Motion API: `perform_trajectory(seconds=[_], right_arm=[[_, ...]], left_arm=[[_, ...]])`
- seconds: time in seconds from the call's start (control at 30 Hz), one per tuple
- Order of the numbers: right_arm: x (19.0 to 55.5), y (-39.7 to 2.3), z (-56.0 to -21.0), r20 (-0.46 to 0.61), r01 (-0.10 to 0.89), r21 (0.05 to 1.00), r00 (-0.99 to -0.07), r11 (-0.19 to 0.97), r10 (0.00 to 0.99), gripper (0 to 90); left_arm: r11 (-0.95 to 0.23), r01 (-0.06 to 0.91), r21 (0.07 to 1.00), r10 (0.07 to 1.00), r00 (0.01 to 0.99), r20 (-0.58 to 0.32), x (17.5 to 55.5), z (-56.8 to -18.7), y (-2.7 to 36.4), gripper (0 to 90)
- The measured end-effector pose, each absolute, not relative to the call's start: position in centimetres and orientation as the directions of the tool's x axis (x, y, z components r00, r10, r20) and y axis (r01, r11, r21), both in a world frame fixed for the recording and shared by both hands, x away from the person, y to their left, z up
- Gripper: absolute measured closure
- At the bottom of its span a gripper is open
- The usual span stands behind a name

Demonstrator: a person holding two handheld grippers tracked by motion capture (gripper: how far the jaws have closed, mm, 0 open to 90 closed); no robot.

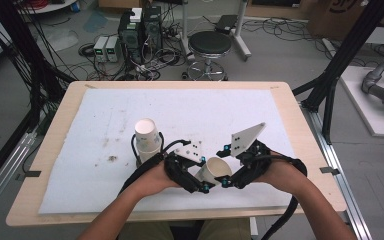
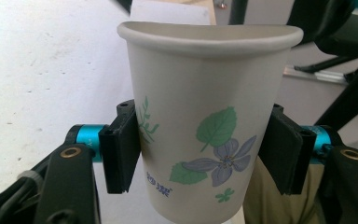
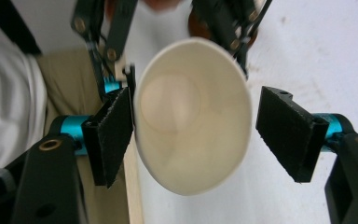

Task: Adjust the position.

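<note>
Left gripper view: our left hand-held gripper (image 2: 205,154) clamps a tapered paper cup (image 2: 205,116) printed with green leaves, a purple flower and small blue characters we cannot read | right hand-held gripper (image 3: 196,126): jaws apart around the cup's round rim, one pad clear | cup held above the white-covered tabletop (image 1: 100,125), near its front edge | second paper cup (image 1: 147,137) stands inverted beside.

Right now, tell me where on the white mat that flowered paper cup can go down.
The white foam mat is bare across its far half and its left side, beyond the upside-down stack of white paper cups. It is crowded near the front edge, where the left gripper holds the flowered paper cup against the right gripper.
</note>
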State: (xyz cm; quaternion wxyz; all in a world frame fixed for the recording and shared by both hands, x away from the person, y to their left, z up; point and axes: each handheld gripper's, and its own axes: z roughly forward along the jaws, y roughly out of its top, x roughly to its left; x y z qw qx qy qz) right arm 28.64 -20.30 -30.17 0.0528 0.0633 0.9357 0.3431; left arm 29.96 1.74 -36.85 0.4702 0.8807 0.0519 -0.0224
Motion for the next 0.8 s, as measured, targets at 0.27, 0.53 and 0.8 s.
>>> perform_trajectory(seconds=[0.27, 0.53, 0.8], right_arm=[[28.6, -23.0, -30.3, -0.015, 0.155, 0.793, -0.962, 0.59, 0.272, 23.1], [27.8, -26.2, -32.0, -0.01, 0.195, 0.851, -0.922, 0.488, 0.386, 22.1], [27.2, -29.8, -34.5, 0.011, 0.237, 0.9, -0.851, 0.367, 0.525, 21.2]], left_arm=[[-0.471, 0.168, 0.866, 0.132, 0.984, -0.12, 29.9, -38.4, 2.7, 32.6], [-0.351, 0.179, 0.919, 0.214, 0.971, -0.107, 30.1, -39.0, 3.6, 32.0], [-0.246, 0.149, 0.958, 0.314, 0.947, -0.067, 30.4, -39.2, 4.5, 31.8]])
